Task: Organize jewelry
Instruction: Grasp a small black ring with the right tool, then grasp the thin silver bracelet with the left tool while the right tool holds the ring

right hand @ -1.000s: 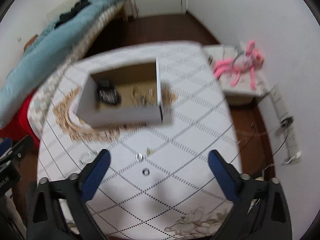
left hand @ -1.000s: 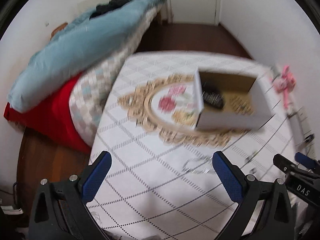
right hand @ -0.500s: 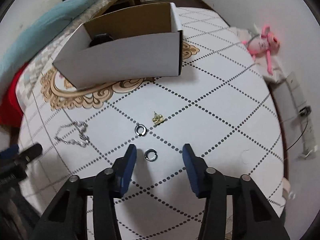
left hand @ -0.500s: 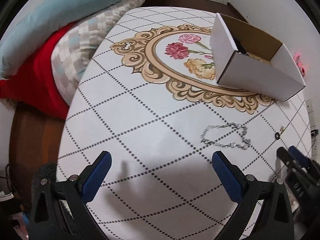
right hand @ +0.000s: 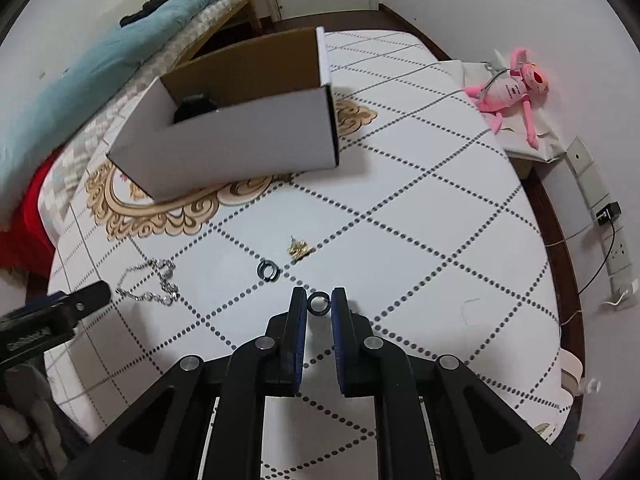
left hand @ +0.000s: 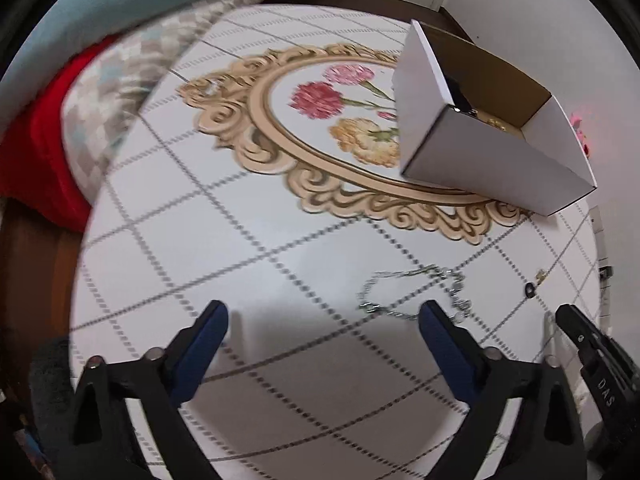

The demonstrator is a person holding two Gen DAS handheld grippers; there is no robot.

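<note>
The left gripper (left hand: 322, 322) hangs low over the round table (left hand: 248, 240) with its blue-padded fingers (left hand: 442, 338) spread wide — nothing between them. A silver chain (left hand: 416, 290) lies looped on the cloth just beyond the right-hand finger, on the near side of the open white box (left hand: 486, 152). Right of the chain sit a small dark ring (left hand: 530, 290) and a blurred gold piece (left hand: 541, 274) — and the right gripper's black tip (left hand: 582, 330) reaches in nearby.

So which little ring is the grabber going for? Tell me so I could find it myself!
Start at the white cardboard box on the table and come toward the camera, past the small gold trinket. Two dark rings lie there. It is the nearer ring, sitting right between the tips of the right gripper; the other ring lies out in the open.
</note>
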